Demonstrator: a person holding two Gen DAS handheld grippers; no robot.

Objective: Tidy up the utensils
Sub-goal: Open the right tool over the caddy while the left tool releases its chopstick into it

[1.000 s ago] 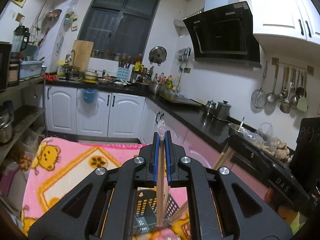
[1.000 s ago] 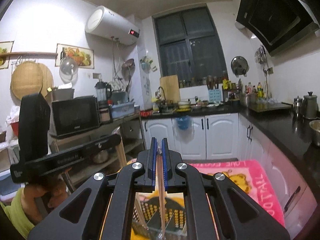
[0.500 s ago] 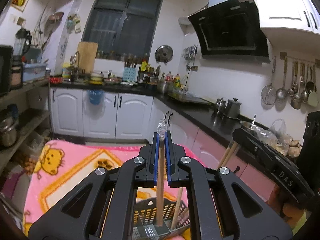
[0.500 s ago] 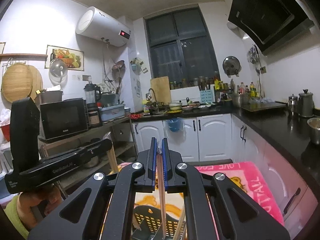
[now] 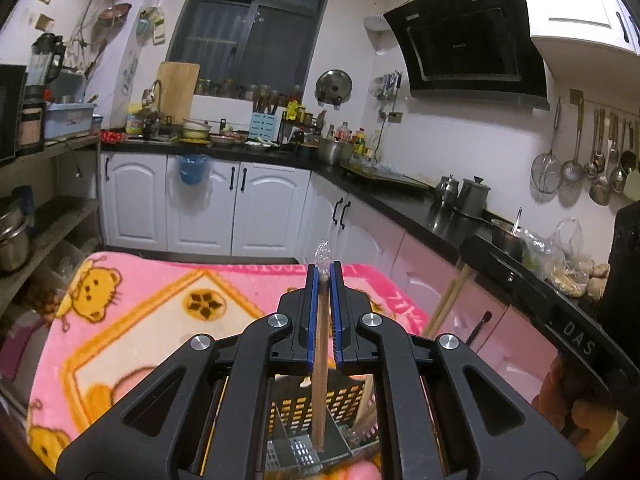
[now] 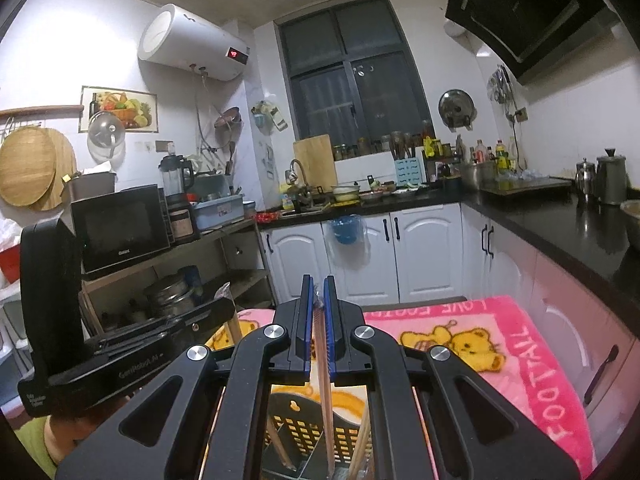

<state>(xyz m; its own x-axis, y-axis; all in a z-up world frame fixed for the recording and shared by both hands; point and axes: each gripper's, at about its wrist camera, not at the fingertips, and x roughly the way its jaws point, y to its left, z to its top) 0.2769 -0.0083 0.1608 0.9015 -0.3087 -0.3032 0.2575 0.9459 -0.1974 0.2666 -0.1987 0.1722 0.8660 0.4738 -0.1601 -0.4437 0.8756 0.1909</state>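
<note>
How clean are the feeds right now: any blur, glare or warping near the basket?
Left wrist: chopstick sharp in the left tool, basket dim and shadowed, cabinets bowed by fisheye. Right wrist: chopstick slightly soft in the right tool, countertop reflecting glare.

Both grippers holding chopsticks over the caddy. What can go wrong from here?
1. The left gripper holds its chopstick with the tip near a divider in the black utensil basket; it may catch there rather than drop in.
2. The right gripper lowers its chopstick among chopsticks already standing in the basket; a knock could tip them.
3. The basket sits on a soft pink blanket and may topple.
</note>
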